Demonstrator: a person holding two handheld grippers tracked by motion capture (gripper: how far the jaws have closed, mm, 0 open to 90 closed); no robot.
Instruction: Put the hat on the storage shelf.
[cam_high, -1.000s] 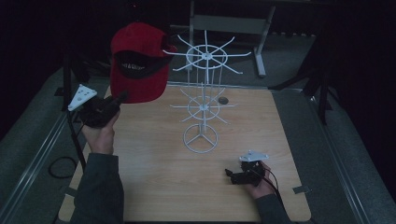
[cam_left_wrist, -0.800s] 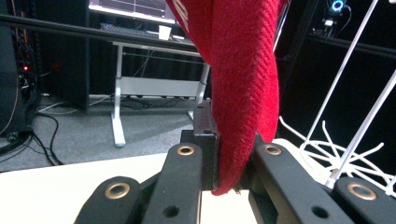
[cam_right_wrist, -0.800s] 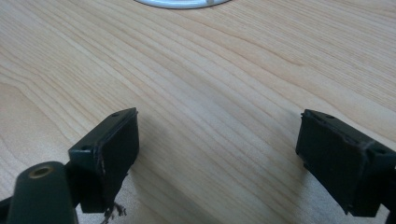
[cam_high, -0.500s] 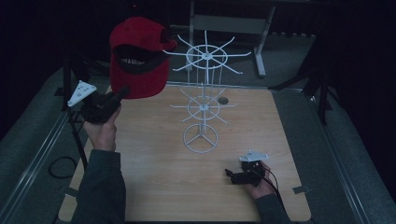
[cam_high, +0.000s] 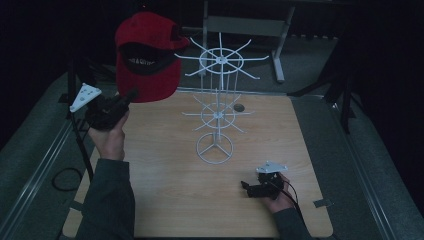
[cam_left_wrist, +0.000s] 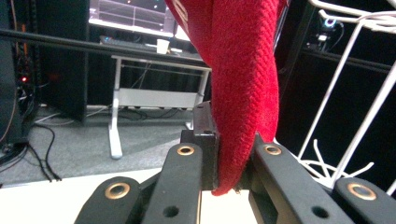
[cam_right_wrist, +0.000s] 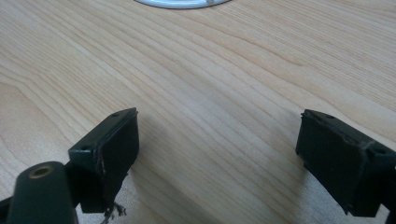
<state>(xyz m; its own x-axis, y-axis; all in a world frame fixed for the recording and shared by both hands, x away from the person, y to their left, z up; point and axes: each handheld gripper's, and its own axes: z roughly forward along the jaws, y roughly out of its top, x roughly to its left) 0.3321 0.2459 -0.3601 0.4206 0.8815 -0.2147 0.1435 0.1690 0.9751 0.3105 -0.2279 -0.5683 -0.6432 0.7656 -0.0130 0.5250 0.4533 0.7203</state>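
Observation:
A red cap (cam_high: 147, 55) hangs in the air at the left of a white wire display rack (cam_high: 218, 105), close to the rack's top spokes. My left gripper (cam_high: 131, 95) is shut on the cap's lower edge. In the left gripper view the red fabric (cam_left_wrist: 243, 84) is pinched between the two black jaws of the left gripper (cam_left_wrist: 231, 158), with white rack wires (cam_left_wrist: 345, 102) at the right. My right gripper (cam_high: 246, 186) rests low on the wooden table (cam_high: 165, 190) at the front right. Its jaws stand wide apart, and the right gripper (cam_right_wrist: 217, 154) has only bare wood between them.
The rack's round base (cam_high: 214, 148) stands mid-table; its edge (cam_right_wrist: 182, 3) shows at the top of the right gripper view. A small dark disc (cam_high: 239, 107) lies behind the rack. Grey floor and a metal rail (cam_high: 30, 170) border the table's left side.
The left hand has lifted the cap slightly, up toward the rack's top spokes. The right hand has stayed in place.

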